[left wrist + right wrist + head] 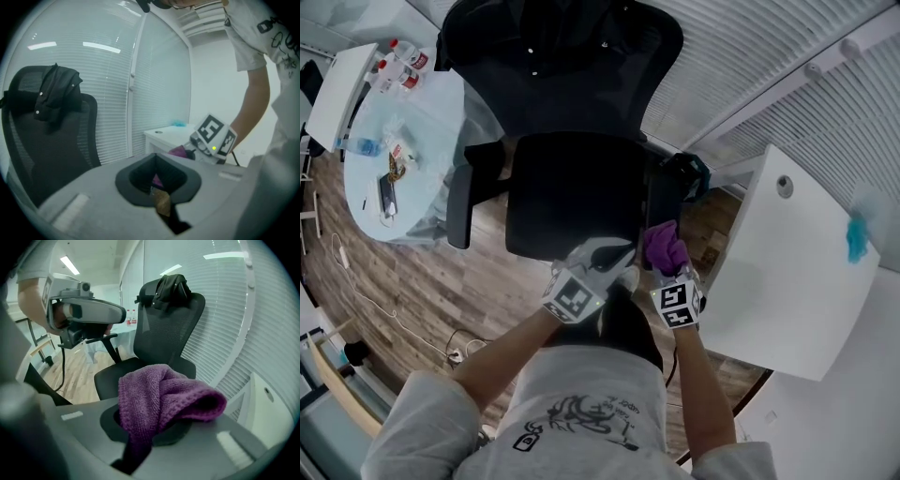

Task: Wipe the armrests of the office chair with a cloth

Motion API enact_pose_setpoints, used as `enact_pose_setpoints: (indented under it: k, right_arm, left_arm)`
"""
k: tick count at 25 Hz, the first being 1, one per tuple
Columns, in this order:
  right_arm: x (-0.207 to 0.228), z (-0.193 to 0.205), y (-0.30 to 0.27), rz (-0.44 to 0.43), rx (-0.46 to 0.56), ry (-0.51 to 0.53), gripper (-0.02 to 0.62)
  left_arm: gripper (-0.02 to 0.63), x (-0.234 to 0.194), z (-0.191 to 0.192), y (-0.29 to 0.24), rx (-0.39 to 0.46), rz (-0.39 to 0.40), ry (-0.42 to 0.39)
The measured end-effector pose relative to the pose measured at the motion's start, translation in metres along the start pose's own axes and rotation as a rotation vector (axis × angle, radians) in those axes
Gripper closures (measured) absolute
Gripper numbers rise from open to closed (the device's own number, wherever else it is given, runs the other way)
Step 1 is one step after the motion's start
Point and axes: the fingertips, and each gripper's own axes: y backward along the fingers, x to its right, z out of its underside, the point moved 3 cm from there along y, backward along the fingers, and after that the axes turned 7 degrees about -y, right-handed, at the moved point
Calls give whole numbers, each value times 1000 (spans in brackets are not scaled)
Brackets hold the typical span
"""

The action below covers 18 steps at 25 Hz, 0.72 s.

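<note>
My right claw (154, 430) is clamped tight on the purple cloth (165, 397). The cloth is bunched up. It sits between the two jaws, and a big fold flops over the top of them toward the right. A thin bit hangs down through the gap.

In the head view, the cloth is right by the front end of the right armrest (664, 192) of the black office chair (572, 192). I cannot tell if the cloth touches the armrest.

My left claw (161, 197) is closed, with nothing pinched in it. It sits just beside the right claw, over the front edge of the chair seat. The left armrest (459, 208) is far from both claws.

A dark jacket (534, 37) hangs over the top of the chair back. A white surface (797, 291) stands to the right of the chair, with a small teal thing (857, 236) on it. A round, pale surface (417, 202) with little bottles (403, 61) stands to the left.
</note>
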Motion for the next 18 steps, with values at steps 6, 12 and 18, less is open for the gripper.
enact_pose_setpoints:
  k: [6, 12, 18]
  right_arm:
    - [-23, 23, 23, -6, -1, -40, 558]
    - [-27, 32, 28, -23, -19, -57, 554]
    - [-13, 20, 18, -65, -28, -168, 554]
  left_arm:
    - [603, -1, -1, -3, -3, 7, -7]
    - [603, 0, -1, -5, -3, 6, -1]
    - [603, -2, 1, -3, -3, 1, 4]
